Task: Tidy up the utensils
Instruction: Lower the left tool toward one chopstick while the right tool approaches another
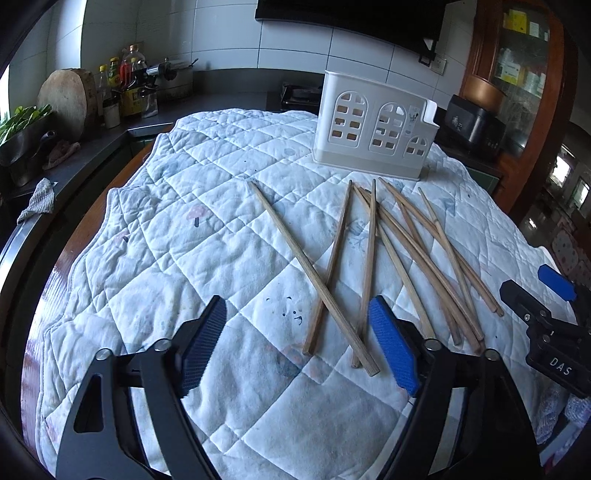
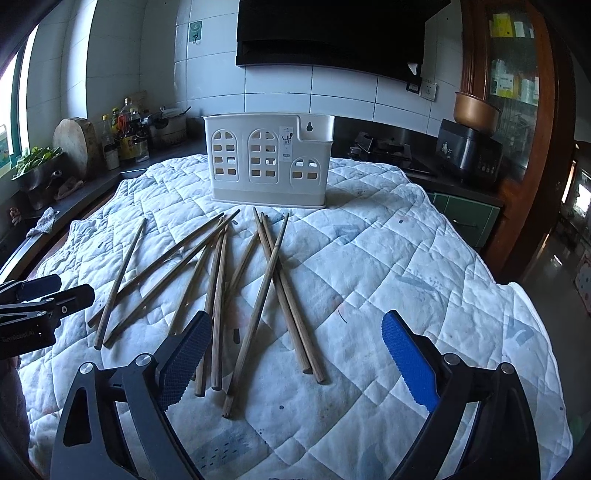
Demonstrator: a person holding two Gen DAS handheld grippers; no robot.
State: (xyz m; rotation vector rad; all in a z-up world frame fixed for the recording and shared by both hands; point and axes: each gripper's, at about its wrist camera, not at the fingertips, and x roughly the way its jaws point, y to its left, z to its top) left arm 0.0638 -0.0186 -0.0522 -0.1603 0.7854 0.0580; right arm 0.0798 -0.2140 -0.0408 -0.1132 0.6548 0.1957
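Upright, utensil holder [image 2: 269, 162] beyond chopsticks [image 2: 221, 295].

Both wrist views look down, near, sharing chopsticks [image 1: 373, 254] and holder [image 2: 269, 158].

White glossy wall tiles [image 2: 277, 88] backed a dark stone counter [image 2: 369, 129]; above it hung a black range hood [image 2: 332, 33], at its left end daylight entered a window [image 2: 22, 92], at its right stood a glass-fronted wooden cabinet [image 2: 513, 74]

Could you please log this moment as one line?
left gripper: open, empty | right gripper: open, empty | chopsticks: loose on quilt | holder: upright
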